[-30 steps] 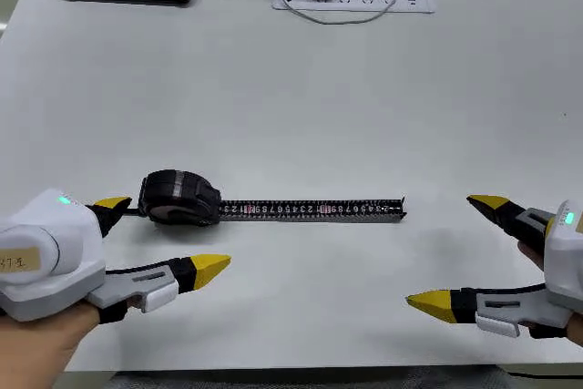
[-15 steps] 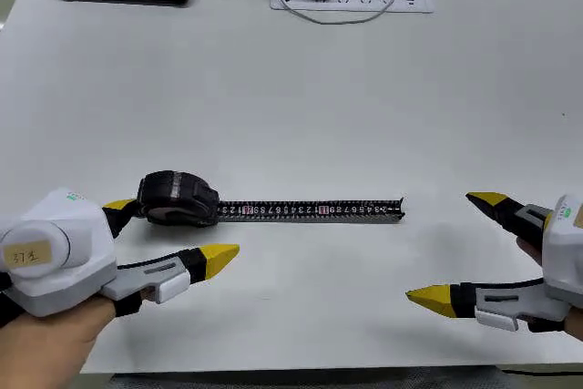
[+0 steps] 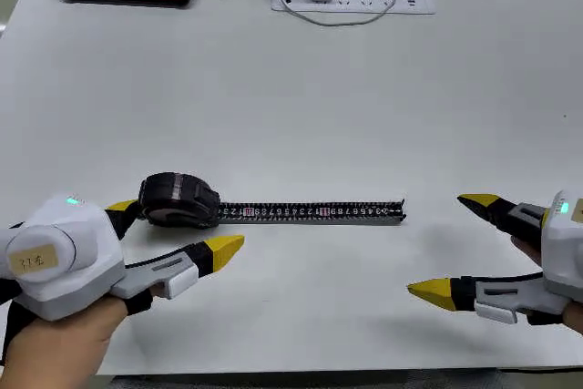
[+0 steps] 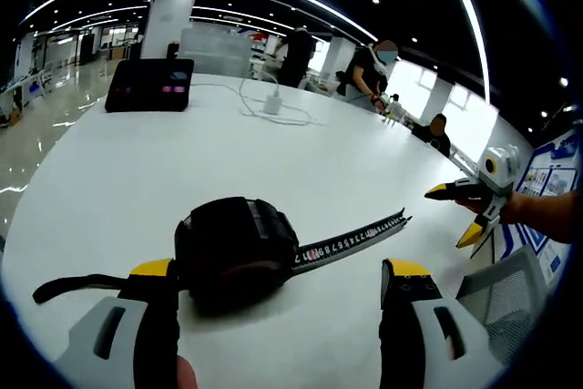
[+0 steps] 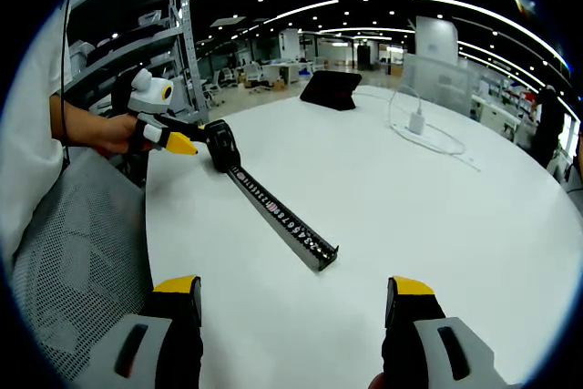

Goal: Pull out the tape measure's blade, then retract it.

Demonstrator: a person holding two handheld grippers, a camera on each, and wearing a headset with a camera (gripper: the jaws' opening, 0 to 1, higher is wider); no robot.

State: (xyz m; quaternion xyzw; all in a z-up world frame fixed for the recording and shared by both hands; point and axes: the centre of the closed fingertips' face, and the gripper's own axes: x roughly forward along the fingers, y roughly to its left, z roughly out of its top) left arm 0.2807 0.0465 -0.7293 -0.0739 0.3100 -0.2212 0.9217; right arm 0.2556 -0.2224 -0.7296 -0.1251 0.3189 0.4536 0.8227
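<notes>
Black round tape measure case (image 3: 178,199), its dark numbered blade (image 3: 314,211) pulled out — retraction remains. Left gripper (image 3: 173,225) open-jawed at the case; right gripper (image 3: 448,245) open-jawed past the blade's tip.

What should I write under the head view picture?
Left gripper, open, straddles the tape measure; right gripper, open, hovers beyond the extended blade.

The head view is looking down on the table (image 3: 291,88). The left gripper view is sitting close to the tape measure (image 4: 237,248); the right gripper view is facing it from farther off.
</notes>
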